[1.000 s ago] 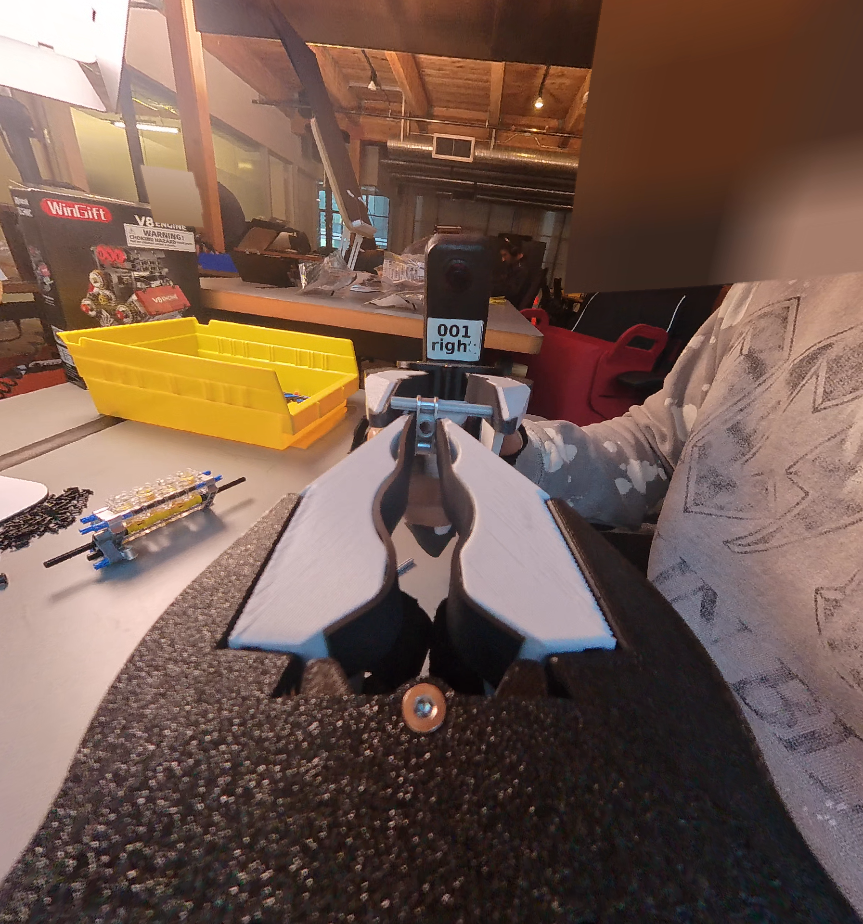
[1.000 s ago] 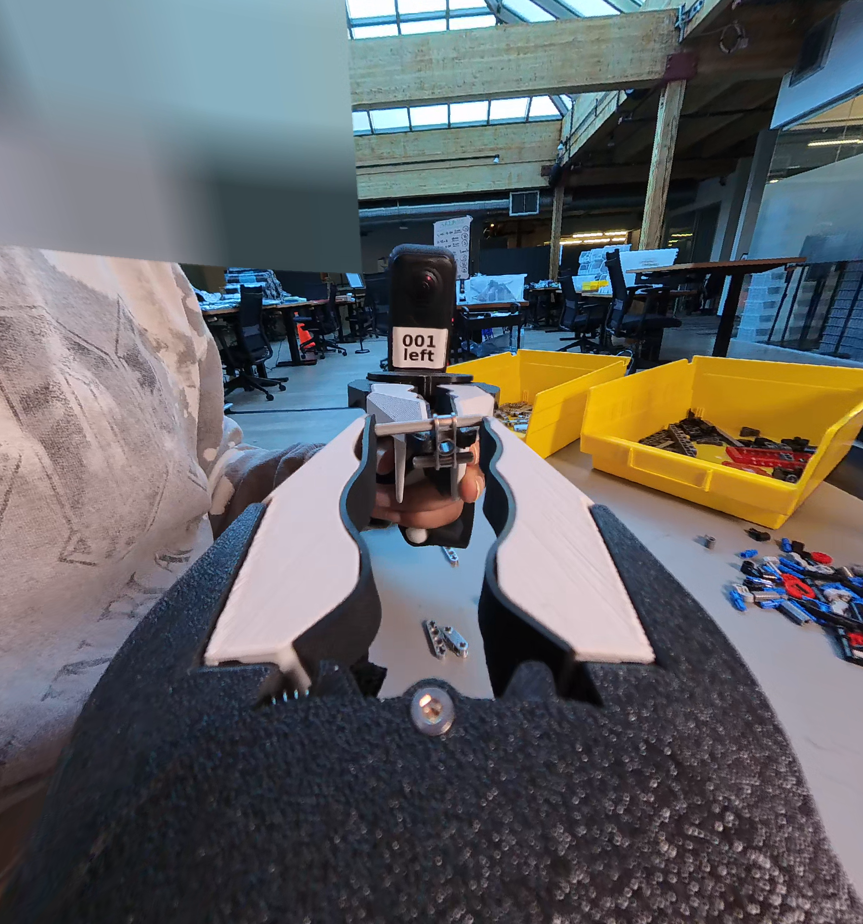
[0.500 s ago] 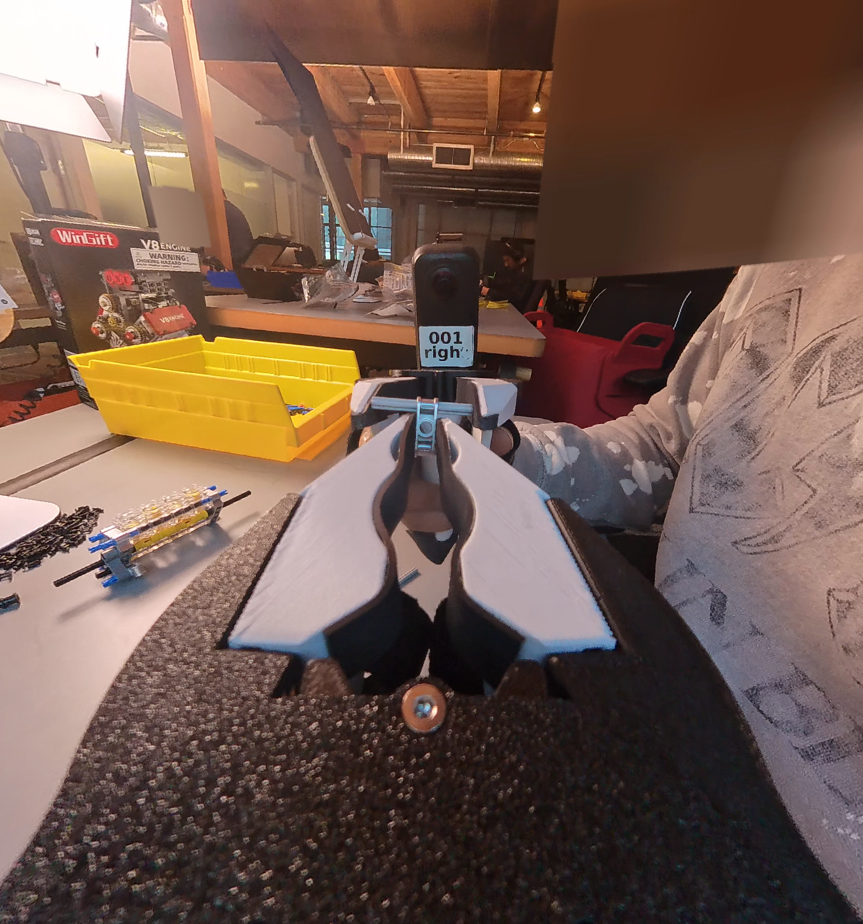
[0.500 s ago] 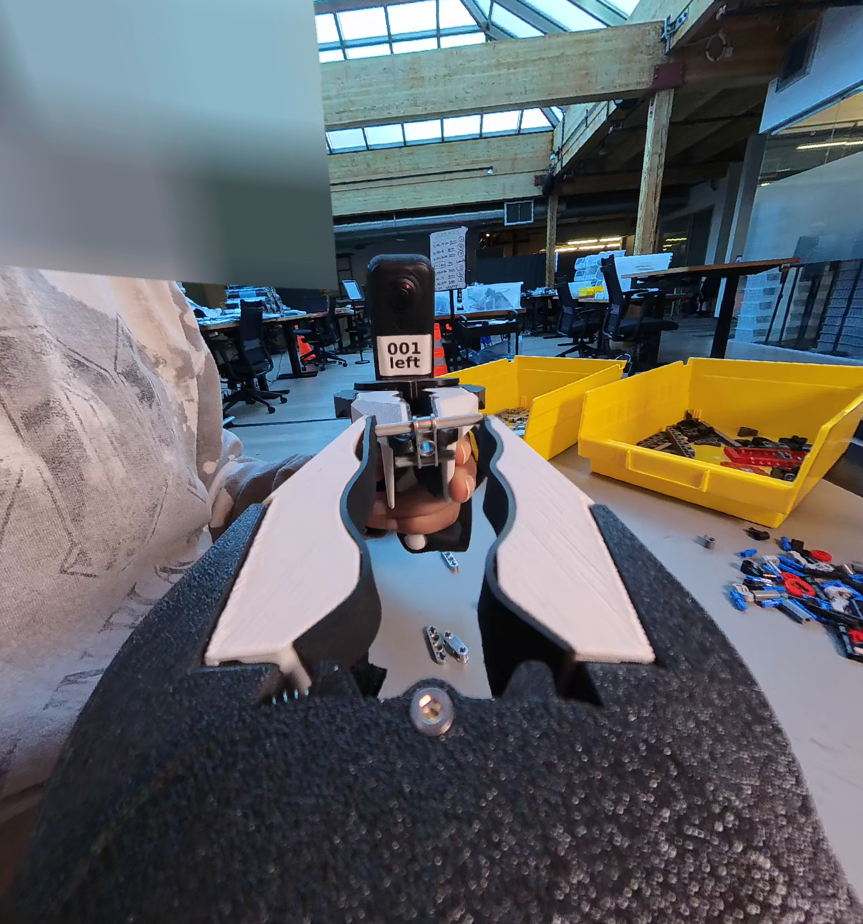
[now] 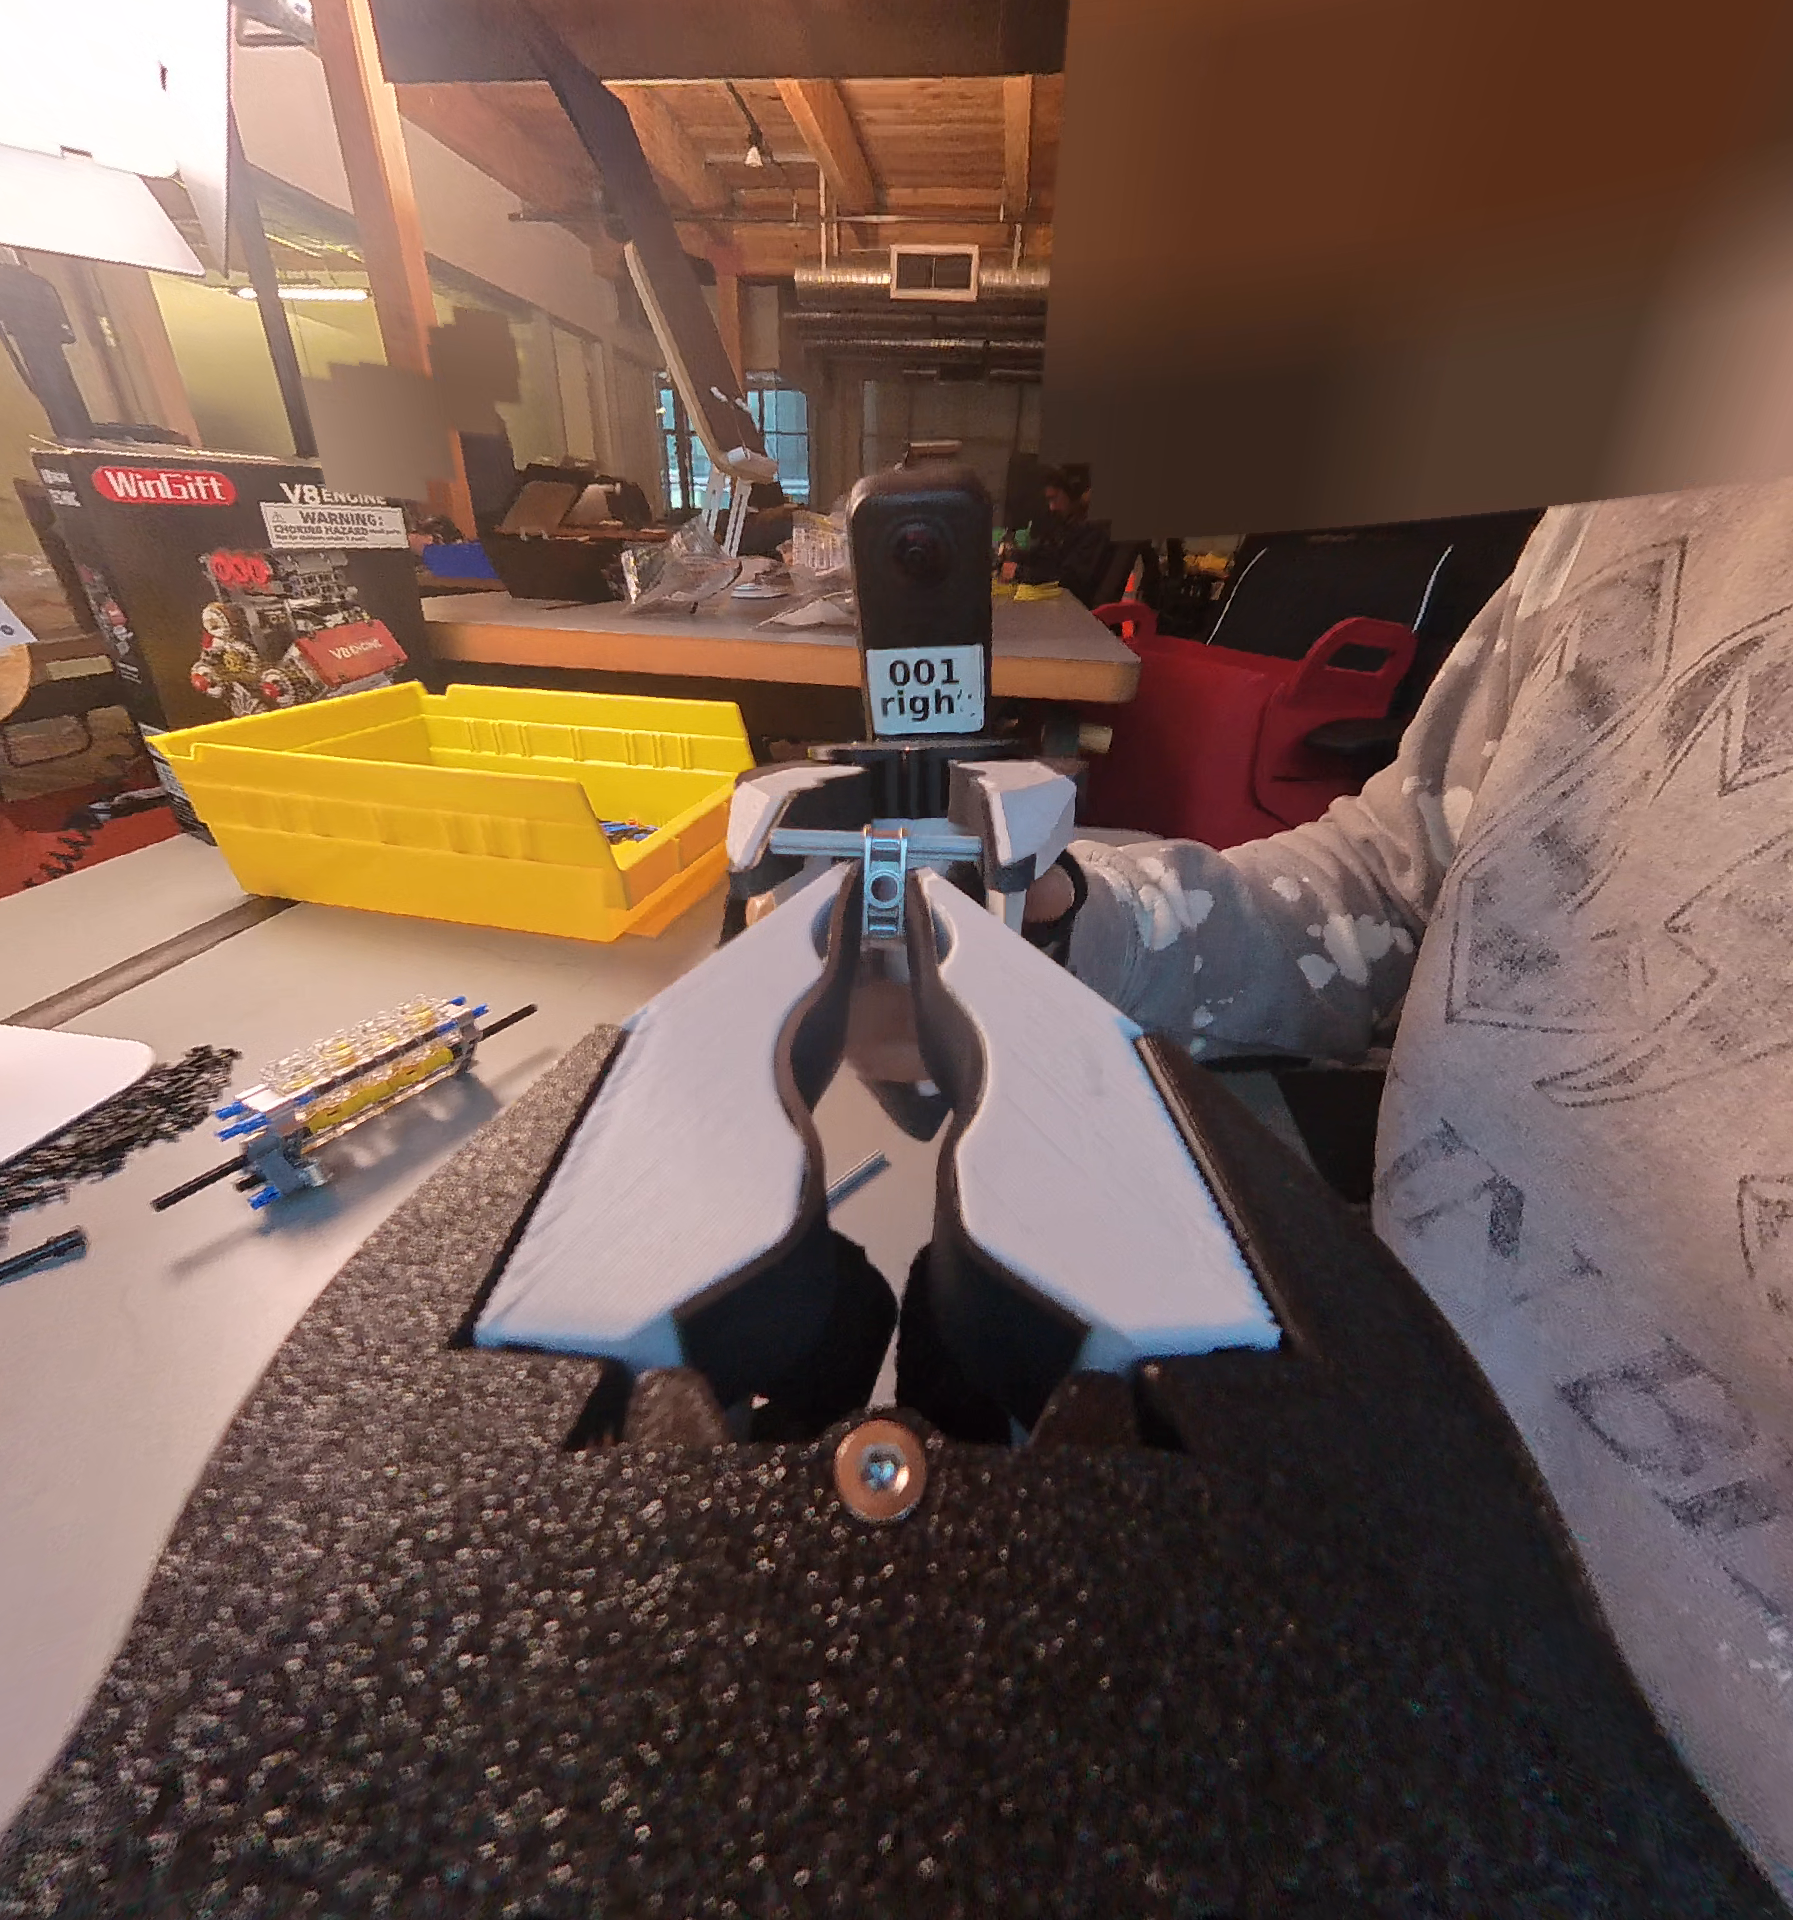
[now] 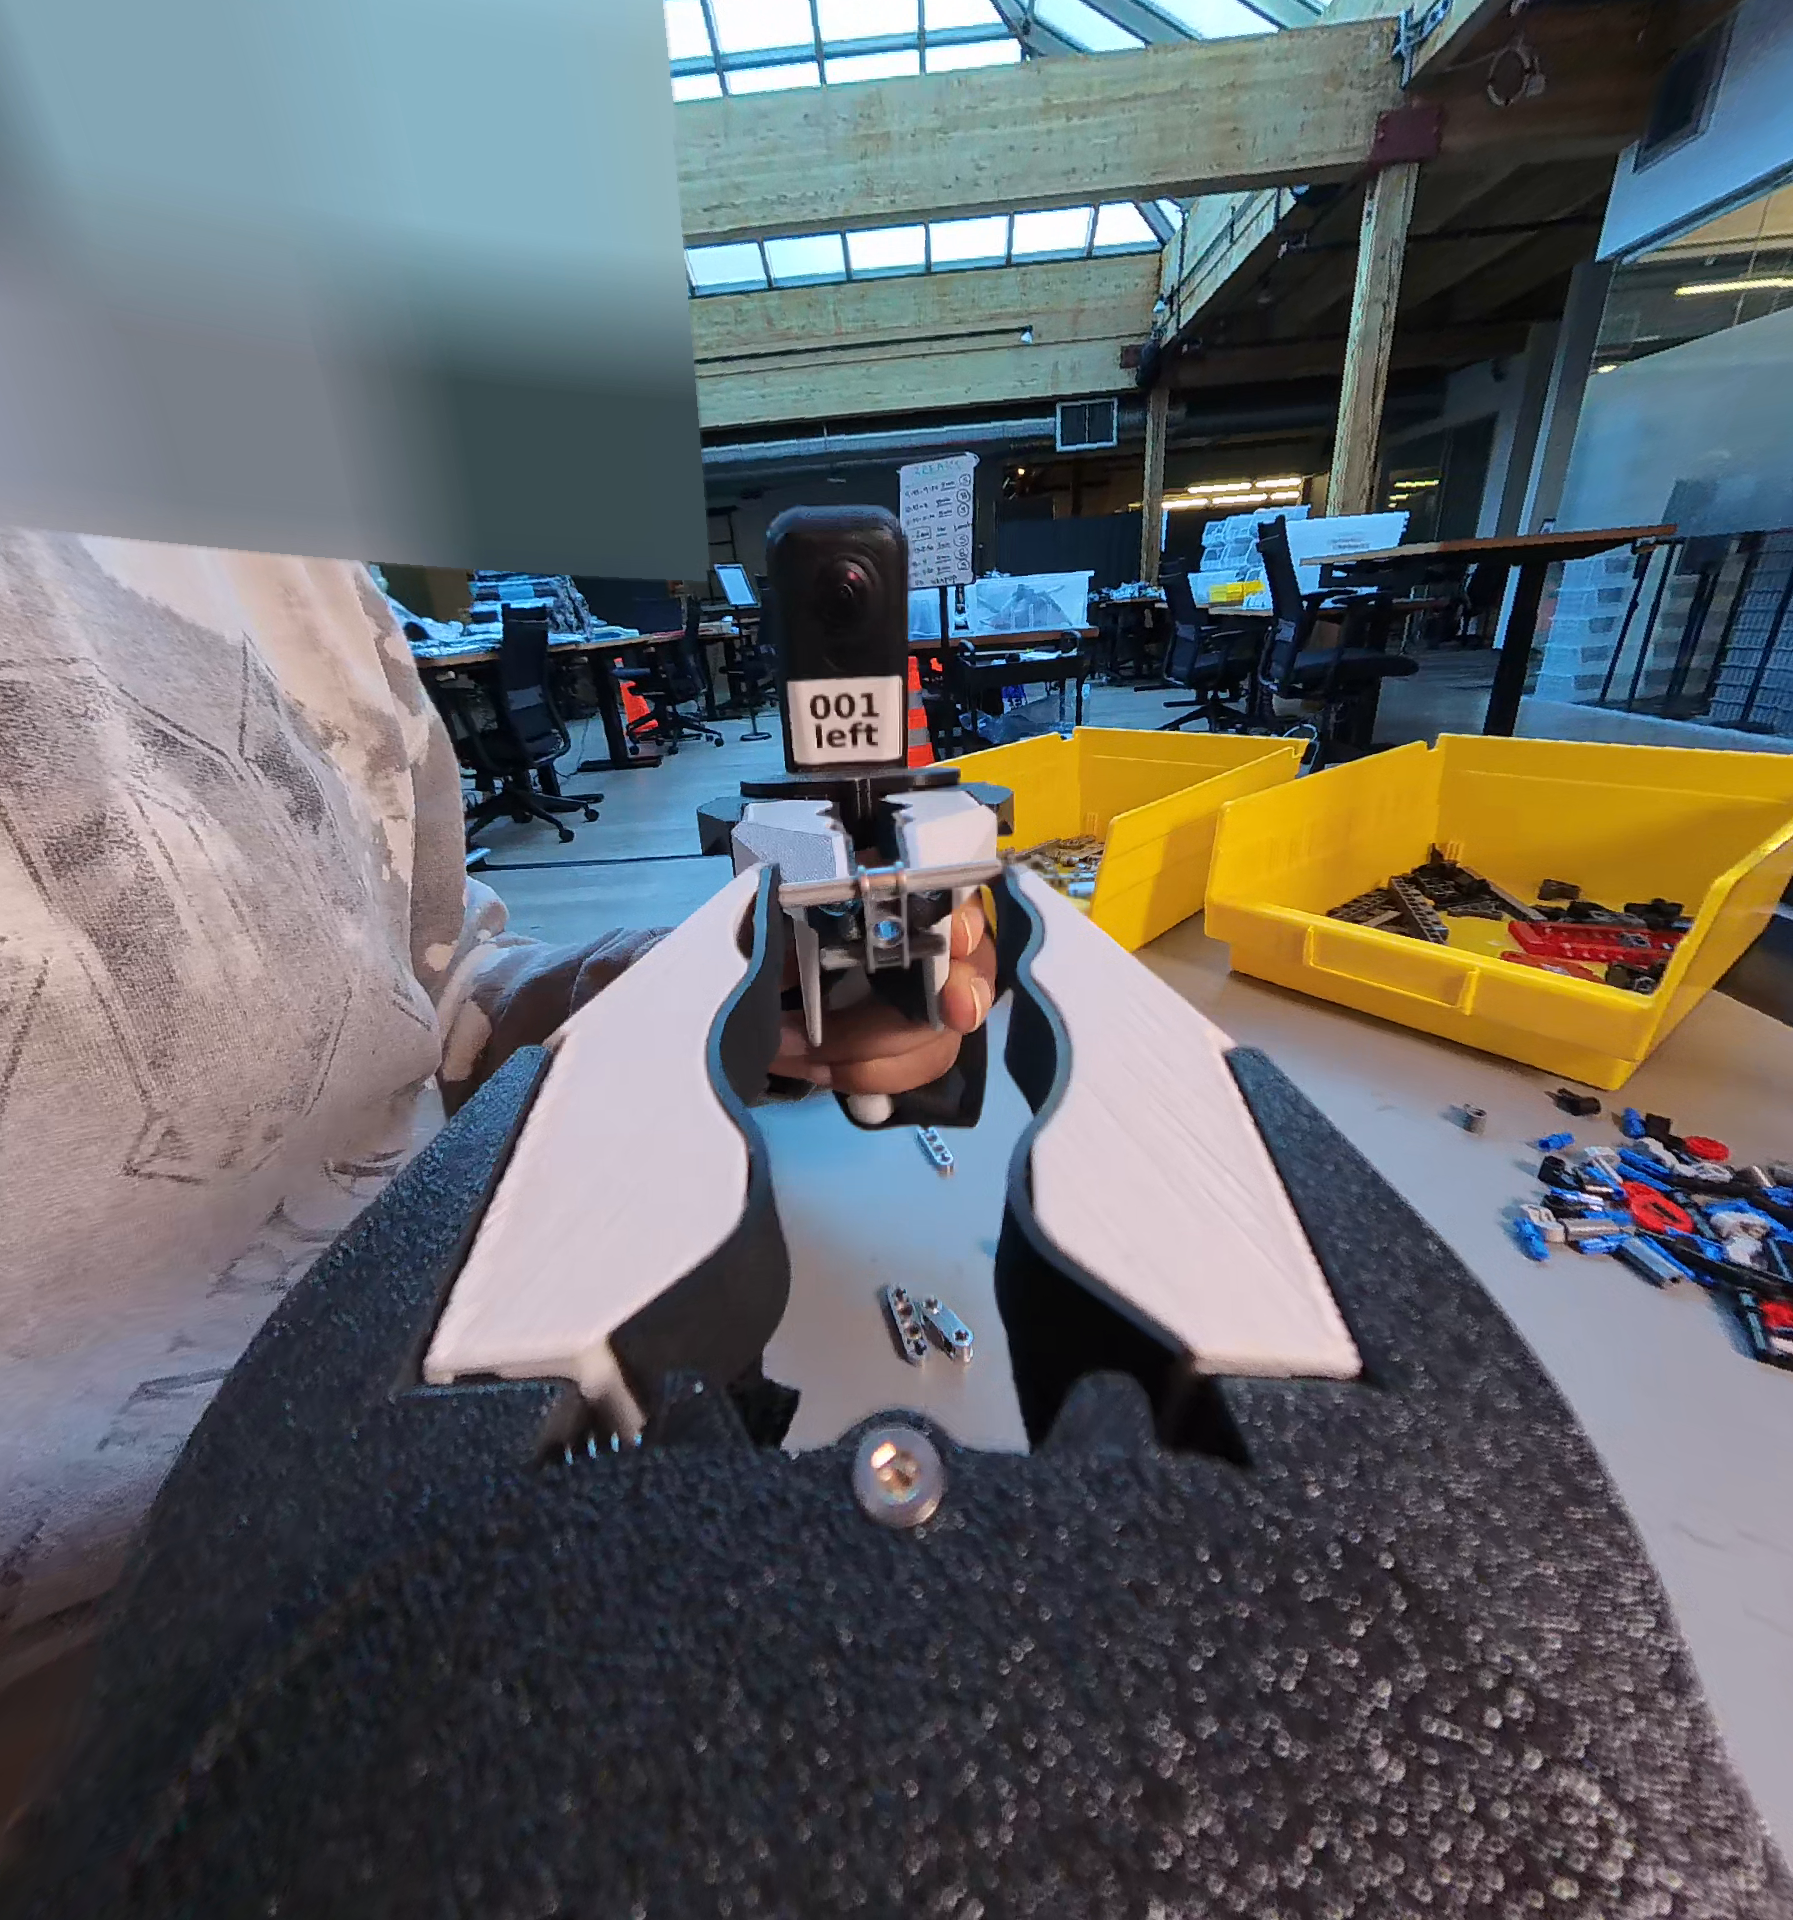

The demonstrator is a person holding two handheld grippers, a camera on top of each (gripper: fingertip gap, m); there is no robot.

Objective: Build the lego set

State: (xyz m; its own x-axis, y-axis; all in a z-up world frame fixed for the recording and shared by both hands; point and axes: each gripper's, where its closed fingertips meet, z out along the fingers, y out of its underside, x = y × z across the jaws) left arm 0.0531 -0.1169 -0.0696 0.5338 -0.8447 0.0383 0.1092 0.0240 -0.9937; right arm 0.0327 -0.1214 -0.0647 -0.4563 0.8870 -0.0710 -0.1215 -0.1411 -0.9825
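My two grippers face each other above the grey table (image 6: 1391, 1195). My right gripper (image 6: 890, 883) holds a thin grey axle (image 6: 933, 881) lengthwise, clamped end to end between its white fingertips. My left gripper (image 5: 881, 906) is shut on a small grey connector (image 5: 881, 891) that is threaded on the axle (image 5: 819, 844) near its middle. In the right wrist view the connector (image 6: 887, 927) hangs below the axle, held by the left gripper's fingers (image 6: 798, 862). A hand grips each tool behind its fingers.
A yellow bin (image 5: 404, 821), a printed box (image 5: 237, 582), a part-built clear and yellow assembly (image 5: 352, 1081) and black pieces (image 5: 92, 1132) lie left. Two yellow bins (image 6: 1494, 935) (image 6: 1131, 810), a coloured parts pile (image 6: 1702, 1226) and small grey beams (image 6: 923, 1325) lie right. The person's torso (image 5: 1598, 1039) is close. My left and right fingertips are right by each other.
The connector has slid along the axle from nearer one end to about its middle. Both grippers have shifted slightly together. Both grips are unchanged.
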